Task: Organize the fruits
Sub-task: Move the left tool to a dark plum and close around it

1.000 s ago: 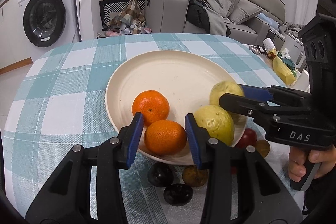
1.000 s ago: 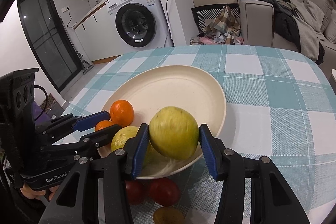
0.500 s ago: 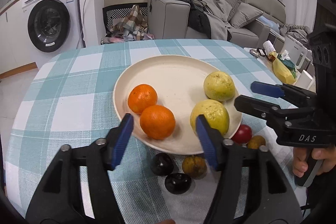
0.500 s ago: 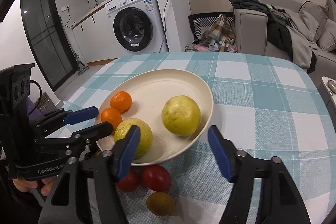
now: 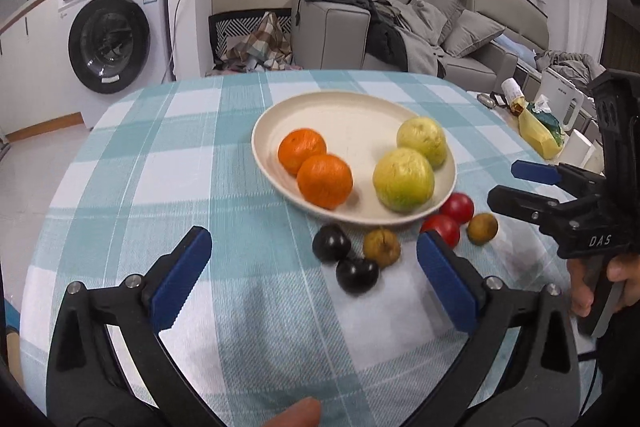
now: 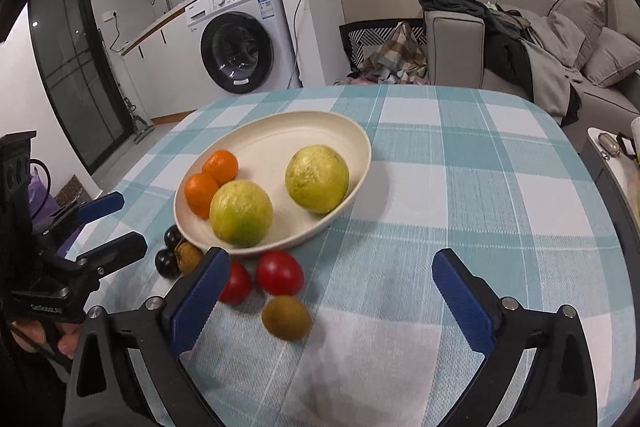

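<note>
Left tool [image 5: 312, 267] spread wide, empty, hanging over the near part of the counter [image 5: 160, 163] with its teal check cloth. Right tool [image 6: 328, 287] also wide, empty, over the near counter to the right of the loose fruit.

Just past the tools, small fruit lying on the cloth against the near rim of the plate [image 5: 344, 107]: two dark plums [image 5: 331, 243] [image 5: 357, 274] touching each other, a brownish fruit [image 5: 381, 247] beside them, two red tomato-like fruits [image 6: 279, 273] [image 6: 236, 283] side by side, a kiwi [image 6: 286, 317] nearest the right tool.

On the plate: two oranges [image 5: 325, 181] [image 5: 302, 151] touching, left half; two yellow-green guava-like fruits [image 5: 403, 179] [image 5: 421, 142], right half. Far half of plate bare.

Step, as I judge it: big fruit already plated, both tools free, small fruit not yet picked. Next move likely calls for the right tool dropping onto the kiwi or a red fruit, the left onto a plum. Pieces are crowded, so line the fingers across one piece only and close gently; they're round and may roll.

Far: washing machine, sofa.
</note>
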`<state>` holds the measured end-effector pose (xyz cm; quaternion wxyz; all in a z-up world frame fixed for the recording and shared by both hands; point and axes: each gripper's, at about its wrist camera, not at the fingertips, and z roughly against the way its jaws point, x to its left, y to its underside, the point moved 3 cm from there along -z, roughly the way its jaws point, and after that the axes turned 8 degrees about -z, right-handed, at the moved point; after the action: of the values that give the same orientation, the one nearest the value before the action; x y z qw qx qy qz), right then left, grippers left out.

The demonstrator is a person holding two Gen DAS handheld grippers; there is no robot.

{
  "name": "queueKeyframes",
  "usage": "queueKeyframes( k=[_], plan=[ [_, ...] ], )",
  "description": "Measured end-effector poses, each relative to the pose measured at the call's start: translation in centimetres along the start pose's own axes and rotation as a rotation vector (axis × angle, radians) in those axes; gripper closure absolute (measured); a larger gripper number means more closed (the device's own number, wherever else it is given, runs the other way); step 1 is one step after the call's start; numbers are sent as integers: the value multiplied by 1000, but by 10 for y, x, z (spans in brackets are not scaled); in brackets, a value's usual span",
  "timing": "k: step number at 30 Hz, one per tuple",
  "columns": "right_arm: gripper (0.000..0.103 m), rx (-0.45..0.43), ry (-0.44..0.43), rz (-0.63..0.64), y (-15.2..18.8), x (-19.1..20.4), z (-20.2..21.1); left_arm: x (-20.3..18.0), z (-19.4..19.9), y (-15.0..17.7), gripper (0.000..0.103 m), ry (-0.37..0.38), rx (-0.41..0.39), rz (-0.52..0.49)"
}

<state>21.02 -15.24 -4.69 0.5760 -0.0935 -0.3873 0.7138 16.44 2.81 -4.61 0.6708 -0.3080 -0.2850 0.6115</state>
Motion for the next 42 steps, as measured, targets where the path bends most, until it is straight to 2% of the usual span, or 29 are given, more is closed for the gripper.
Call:
queueKeyframes(
  k=[6, 12, 13, 15, 18, 20, 25, 26, 30, 32, 34, 40, 42],
  plan=[
    [0, 69, -6, 41, 16, 3, -2, 6, -9, 9, 1, 1, 68, 43],
    [3, 108, -11, 27, 20, -1, -6, 1, -16, 12, 1, -13, 110, 27],
    [5, 113, -16, 26, 21, -1, -6, 0, -17, 12, 1, -13, 112, 23],
    [19, 123, -21, 28, 22, 0, -8, -2, -18, 12, 1, -17, 118, 17],
    [34, 153, -48, 42, 26, 4, -11, -5, -19, 13, 1, -3, 126, 10],
    [37, 161, -63, 61, 28, 9, -12, -8, -21, 12, 1, 10, 135, -1],
    [39, 165, -79, 96, 32, 18, -11, -19, -20, 12, 1, 36, 130, -51],
    [42, 164, -79, 95, 32, 18, -10, -21, -20, 12, 2, 44, 130, -57],
    [44, 161, -83, 88, 32, 17, -10, -28, -20, 13, 9, 78, 140, -78],
    [44, 160, -87, 89, 33, 18, -8, -31, -20, 13, 19, 86, 143, -84],
    [44, 162, -91, 86, 33, 18, -7, -31, -20, 14, 23, 109, 143, -76],
    [51, 168, -98, 92, 33, 19, -7, -33, -21, 16, 33, 138, 151, -81],
    [54, 172, -99, 93, 34, 19, -8, -33, -20, 16, 41, 144, 149, -83]
  ],
)
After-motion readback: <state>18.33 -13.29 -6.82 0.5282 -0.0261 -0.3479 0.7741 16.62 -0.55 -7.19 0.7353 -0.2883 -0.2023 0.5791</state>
